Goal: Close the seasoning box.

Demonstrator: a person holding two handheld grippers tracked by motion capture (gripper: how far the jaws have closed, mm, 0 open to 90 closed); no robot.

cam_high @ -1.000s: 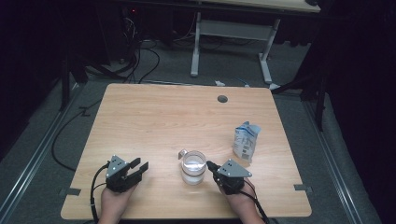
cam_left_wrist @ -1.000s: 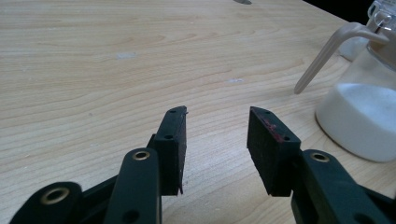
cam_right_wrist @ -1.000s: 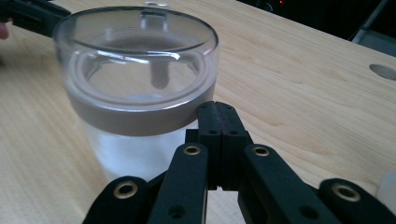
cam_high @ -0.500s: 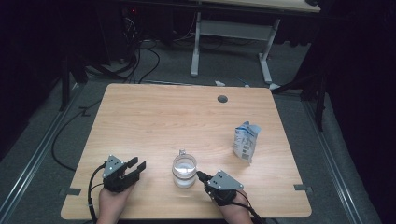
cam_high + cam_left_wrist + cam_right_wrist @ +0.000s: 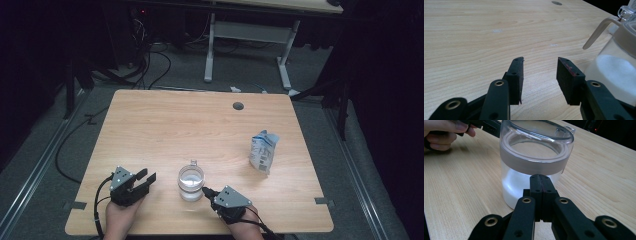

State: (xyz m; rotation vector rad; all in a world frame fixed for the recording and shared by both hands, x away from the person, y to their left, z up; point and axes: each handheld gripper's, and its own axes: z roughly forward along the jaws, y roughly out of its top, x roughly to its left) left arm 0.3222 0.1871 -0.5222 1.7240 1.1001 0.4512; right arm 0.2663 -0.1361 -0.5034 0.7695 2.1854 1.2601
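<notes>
Clear plastic jar with white powder sits near the table's front edge, between the two grippers. Biggest risk, probably: the right gripper is pressed shut with its tip at the jar's wall, so a shove could slide or tip it and dump powder. Left gripper is parted about halfway, holding nothing, just beside the jar. Carton stands well apart.

Jar is cut off by the right edge in the left gripper view. Carton print is too small to be read. Both forearms are cropped at the bottom edge. Surroundings beyond the bench are lost in dark.
</notes>
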